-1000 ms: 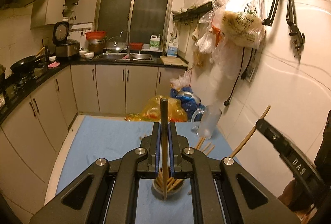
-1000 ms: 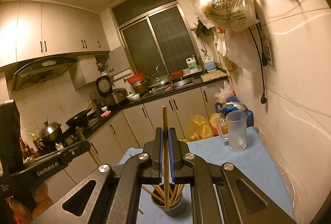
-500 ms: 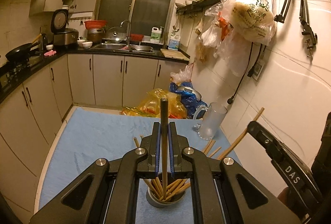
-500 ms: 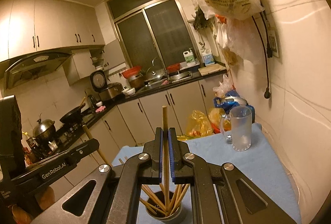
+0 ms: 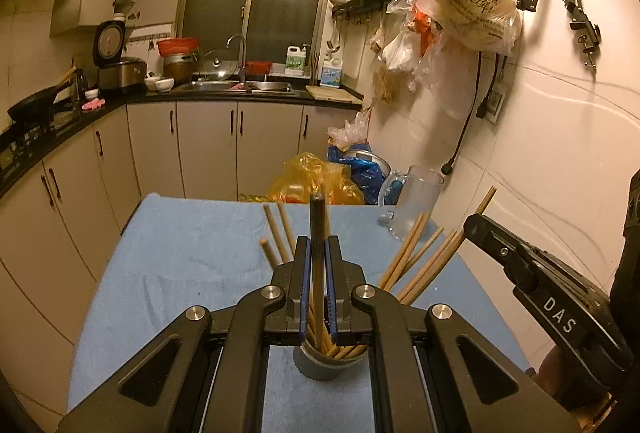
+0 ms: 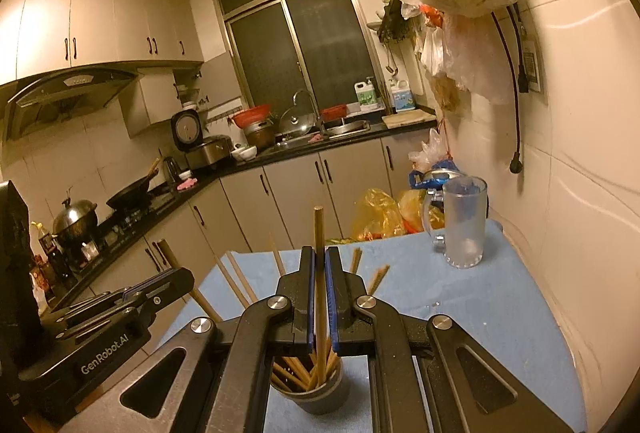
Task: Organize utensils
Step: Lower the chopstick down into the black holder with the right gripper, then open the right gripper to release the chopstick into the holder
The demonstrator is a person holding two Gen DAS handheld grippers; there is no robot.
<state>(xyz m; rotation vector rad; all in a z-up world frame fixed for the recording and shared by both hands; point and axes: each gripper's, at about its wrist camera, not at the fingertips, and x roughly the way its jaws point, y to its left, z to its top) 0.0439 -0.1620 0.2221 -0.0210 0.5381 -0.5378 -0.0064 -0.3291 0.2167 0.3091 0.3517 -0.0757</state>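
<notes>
A grey cup [image 5: 326, 367] full of several wooden chopsticks [image 5: 416, 261] stands on the blue-covered table [image 5: 192, 253]; it also shows in the right wrist view [image 6: 320, 395]. My left gripper [image 5: 317, 253] is shut on one dark upright chopstick [image 5: 318, 229], its lower end down in the cup. My right gripper [image 6: 319, 261] is shut on one light wooden chopstick [image 6: 319, 233], also reaching into the cup. The right gripper shows at the right in the left wrist view [image 5: 532, 273], the left gripper at the left in the right wrist view [image 6: 120, 313].
A frosted glass mug [image 6: 464, 221] stands at the table's far right, near the tiled wall [image 6: 580, 193]. Plastic bags [image 5: 316, 181] lie on the floor beyond the table. Kitchen counter and cabinets [image 5: 224, 129] run along the back and left.
Both grippers have lowered with their chopsticks toward the cup, and the views have tilted down; more of the table and the chopsticks in the cup now show.
</notes>
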